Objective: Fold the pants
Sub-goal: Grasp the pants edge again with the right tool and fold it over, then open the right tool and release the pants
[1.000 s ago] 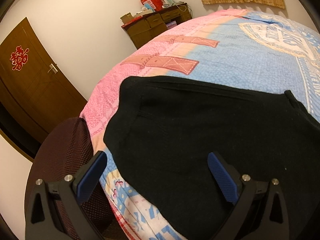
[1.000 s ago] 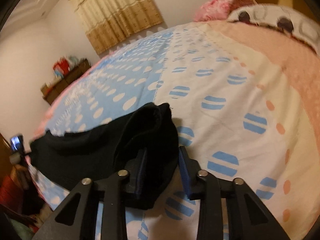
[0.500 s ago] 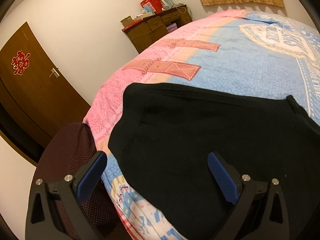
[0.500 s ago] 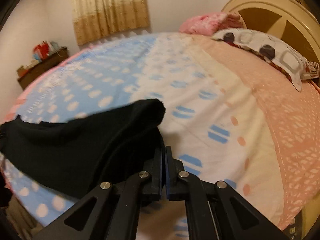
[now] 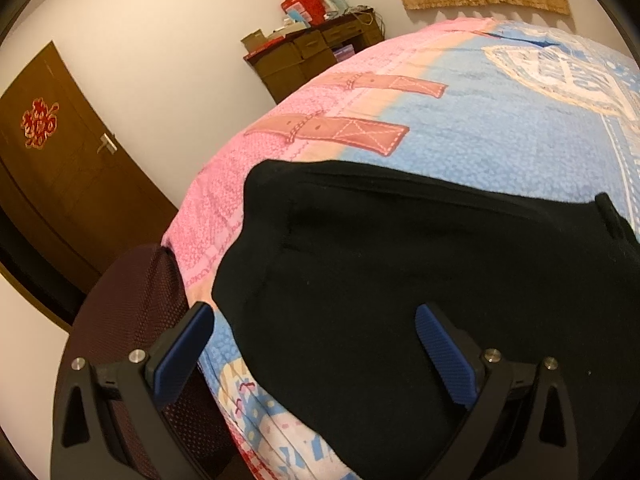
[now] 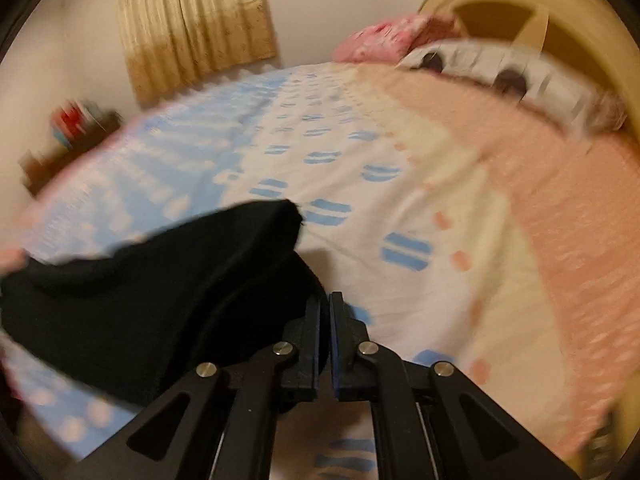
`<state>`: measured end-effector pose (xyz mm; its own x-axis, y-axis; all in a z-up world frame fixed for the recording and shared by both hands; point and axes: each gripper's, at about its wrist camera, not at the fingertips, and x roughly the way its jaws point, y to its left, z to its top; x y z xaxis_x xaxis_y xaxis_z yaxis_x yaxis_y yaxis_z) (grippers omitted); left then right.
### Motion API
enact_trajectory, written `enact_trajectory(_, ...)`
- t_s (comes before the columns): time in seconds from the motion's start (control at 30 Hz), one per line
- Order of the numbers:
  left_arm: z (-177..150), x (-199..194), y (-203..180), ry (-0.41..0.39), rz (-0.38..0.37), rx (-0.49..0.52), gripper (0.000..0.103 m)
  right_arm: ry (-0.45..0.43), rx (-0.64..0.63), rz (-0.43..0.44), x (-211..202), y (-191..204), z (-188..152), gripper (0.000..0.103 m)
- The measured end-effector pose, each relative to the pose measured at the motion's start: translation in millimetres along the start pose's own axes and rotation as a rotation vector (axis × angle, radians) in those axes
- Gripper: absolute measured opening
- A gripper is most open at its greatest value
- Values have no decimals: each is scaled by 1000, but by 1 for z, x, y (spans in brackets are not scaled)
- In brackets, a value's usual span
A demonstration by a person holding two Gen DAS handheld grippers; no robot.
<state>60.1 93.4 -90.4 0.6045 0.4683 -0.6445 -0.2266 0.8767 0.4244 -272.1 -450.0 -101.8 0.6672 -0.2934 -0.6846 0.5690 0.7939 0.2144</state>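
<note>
Black gripper (image 5: 314, 344) frames (silver screws), blue pads (image 5: 446, 356).

- pants (image 5: 400, 272): black matt knit cloth, soft
- bed cover (image 5: 480, 128): printed cloth, nubbly weave
- left tool (image 5: 316, 344): matt black plastic, ribbed blue pads, shiny metal screws
- door (image 5: 60, 168): dark wood, slight sheen
- chair (image 5: 128, 300): dark red mesh

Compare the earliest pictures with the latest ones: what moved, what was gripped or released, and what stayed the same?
The right gripper closed from open to nearly shut on an edge of the black pants, and its view swung toward the headboard. The left gripper stayed wide open above the pants, which kept lying on the bedspread.
</note>
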Motion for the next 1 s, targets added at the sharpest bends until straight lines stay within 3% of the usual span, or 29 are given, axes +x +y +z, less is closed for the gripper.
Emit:
enact_trajectory(0.03,0,-1,0,-5,3,7,103,-2,47,44,-2,-7,0,9)
enact_trajectory(0.1,0,-2,1,-8,0,6,103,-48,141,-51,-15,-26,3,11)
enact_trajectory(0.2,1,-2,2,-11,-2,-9,103,-183,262,-157,-49,-41,5,11)
enact_trajectory(0.27,2,-2,-1,-17,10,-6,103,-208,159,-122,-55,-21,11,11)
enact_trajectory(0.3,2,-2,-2,-18,18,-6,103,-200,35,-98,-52,5,15,11)
enact_trajectory(0.43,2,-2,-4,-16,28,-6,103,-120,-158,-18,-16,59,15,11)
enact_trajectory(0.53,4,-3,-2,-22,24,24,103,-44,-112,-10,28,60,12,11)
enact_trajectory(0.57,5,-4,1,-28,31,26,103,-102,-96,25,27,57,11,12)
enact_trajectory(0.63,7,-9,11,-50,56,6,103,-105,-84,46,27,54,15,12)
enact_trajectory(0.73,9,-23,22,-88,52,-33,103,-146,-36,19,3,48,14,12)
enact_trajectory(0.77,10,-30,22,-112,42,-31,103,-165,-29,37,-7,45,13,15)
enact_trajectory(0.83,12,-45,12,-161,10,11,103,-184,-39,54,-24,48,11,39)
enact_trajectory(0.87,13,-52,4,-179,-12,40,103,-193,-58,81,-33,55,11,58)
enact_trajectory(0.9,14,-59,-3,-192,-36,61,103,-198,-76,109,-35,61,12,63)
enact_trajectory(1.0,12,-81,-27,-234,-130,126,103,-155,-173,260,-29,102,20,63)
